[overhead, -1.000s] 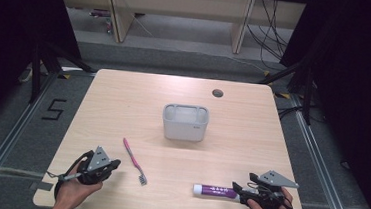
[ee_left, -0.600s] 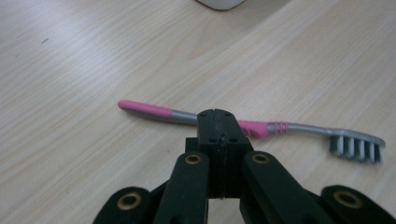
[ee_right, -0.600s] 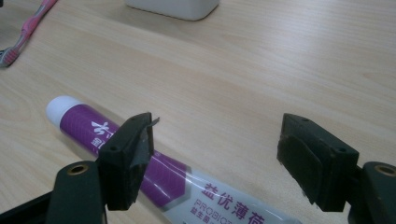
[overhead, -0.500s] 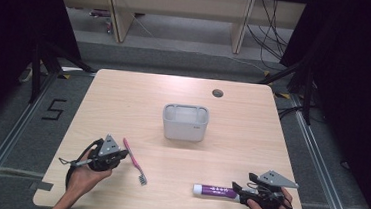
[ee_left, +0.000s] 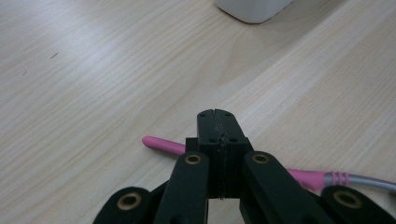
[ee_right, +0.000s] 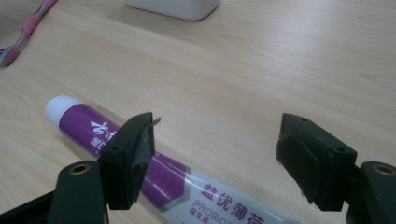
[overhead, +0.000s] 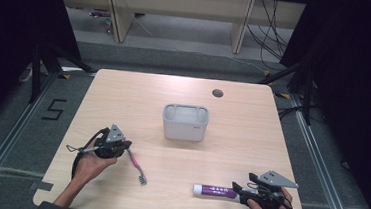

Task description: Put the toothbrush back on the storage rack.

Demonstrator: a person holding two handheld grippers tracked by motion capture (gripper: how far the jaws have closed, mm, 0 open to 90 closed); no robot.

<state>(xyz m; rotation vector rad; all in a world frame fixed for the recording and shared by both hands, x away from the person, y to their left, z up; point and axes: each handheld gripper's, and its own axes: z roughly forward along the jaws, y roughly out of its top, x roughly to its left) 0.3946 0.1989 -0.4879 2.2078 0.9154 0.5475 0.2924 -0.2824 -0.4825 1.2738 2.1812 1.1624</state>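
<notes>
A pink toothbrush (overhead: 136, 165) lies on the wooden table at the front left, its bristles toward the near edge. My left gripper (overhead: 126, 145) is shut, its joined jaws right above the far end of the handle (ee_left: 159, 144), with nothing between them. A purple and white toothpaste tube (overhead: 214, 191) lies at the front right, cap pointing left. My right gripper (overhead: 240, 190) is open around the tube's tail end. In the right gripper view (ee_right: 219, 140), the tube (ee_right: 88, 126) runs under the left jaw, while the right jaw stands well clear of it.
A white open-topped holder (overhead: 185, 122) stands at the table's middle, beyond both grippers. A dark cable hole (overhead: 218, 93) sits near the far edge. Shelving and cables stand on the floor behind the table. Bare wood lies between the toothbrush and the tube.
My left gripper has moved away from the near edge and to the right, up to the far end of the toothbrush handle. The right gripper and the tube have stayed put.
</notes>
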